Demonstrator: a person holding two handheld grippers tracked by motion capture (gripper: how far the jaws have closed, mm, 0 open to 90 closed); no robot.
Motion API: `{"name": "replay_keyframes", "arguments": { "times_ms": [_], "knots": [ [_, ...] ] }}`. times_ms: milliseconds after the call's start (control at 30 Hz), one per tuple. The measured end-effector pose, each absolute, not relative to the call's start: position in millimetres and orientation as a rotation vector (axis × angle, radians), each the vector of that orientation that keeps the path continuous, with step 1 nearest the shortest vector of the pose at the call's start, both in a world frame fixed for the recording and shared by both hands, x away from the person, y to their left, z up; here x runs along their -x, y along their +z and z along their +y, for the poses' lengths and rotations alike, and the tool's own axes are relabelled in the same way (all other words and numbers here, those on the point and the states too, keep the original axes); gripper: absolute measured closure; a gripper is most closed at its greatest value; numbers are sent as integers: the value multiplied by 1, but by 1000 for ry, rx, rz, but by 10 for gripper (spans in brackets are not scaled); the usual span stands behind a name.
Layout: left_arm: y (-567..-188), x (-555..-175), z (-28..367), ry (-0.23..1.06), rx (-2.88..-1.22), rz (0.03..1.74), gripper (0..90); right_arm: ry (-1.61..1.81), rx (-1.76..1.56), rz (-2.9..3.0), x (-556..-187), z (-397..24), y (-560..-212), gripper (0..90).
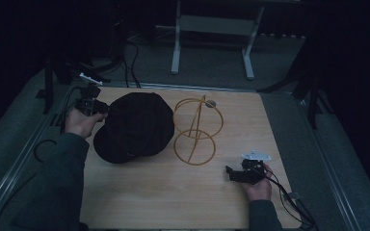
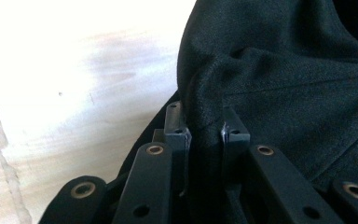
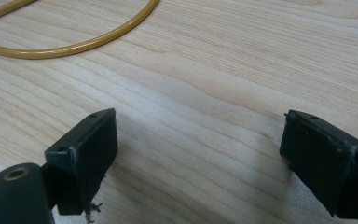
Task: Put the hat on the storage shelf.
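Observation:
A black cloth hat (image 1: pixel 135 126) lies on the left half of the wooden table (image 1: pixel 173 192). My left gripper (image 1: pixel 101 109) is at the hat's far left edge, shut on a fold of its black fabric (image 2: pixel 205 121); in the left gripper view the cloth is pinched between the two jaws and the hat (image 2: pixel 284 70) spreads to the right. A gold wire stand (image 1: pixel 196 130) with two rings stands just right of the hat. My right gripper (image 1: pixel 229 172) rests low over the table at the front right, open, with bare wood between its jaws (image 3: pixel 198 140).
The stand's lower ring (image 3: pixel 70 37) curves across the far left of the right gripper view. A small round disc (image 1: pixel 210 103) lies behind the stand. Cables (image 1: pixel 289 195) trail off the table's right front edge. A metal frame (image 1: pixel 212 29) stands on the floor beyond.

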State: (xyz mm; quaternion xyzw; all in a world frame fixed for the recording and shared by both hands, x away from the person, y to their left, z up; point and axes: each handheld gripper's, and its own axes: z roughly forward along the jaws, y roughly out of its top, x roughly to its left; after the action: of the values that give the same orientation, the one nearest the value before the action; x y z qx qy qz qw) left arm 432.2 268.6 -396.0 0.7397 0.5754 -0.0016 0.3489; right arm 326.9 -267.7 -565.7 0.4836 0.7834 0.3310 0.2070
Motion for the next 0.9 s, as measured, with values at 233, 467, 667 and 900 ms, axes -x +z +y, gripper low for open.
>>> {"name": "replay_keyframes", "arguments": {
  "times_ms": [233,467,667,900],
  "knots": [
    [-388,-442,272,7,-1936,1478,776,922,-1347,2182,-327,-268,-566,112],
    [-381,-450,276,9,-1948,1468,775,922,-1347,2182,-327,-268,-566,112],
    [-380,-452,286,-28,-1888,1466,775,922,-1347,2182,-327,-268,-566,112],
    [-376,-452,292,-57,-1846,1461,775,922,-1346,2181,-327,-268,-566,112]
  ]
}}
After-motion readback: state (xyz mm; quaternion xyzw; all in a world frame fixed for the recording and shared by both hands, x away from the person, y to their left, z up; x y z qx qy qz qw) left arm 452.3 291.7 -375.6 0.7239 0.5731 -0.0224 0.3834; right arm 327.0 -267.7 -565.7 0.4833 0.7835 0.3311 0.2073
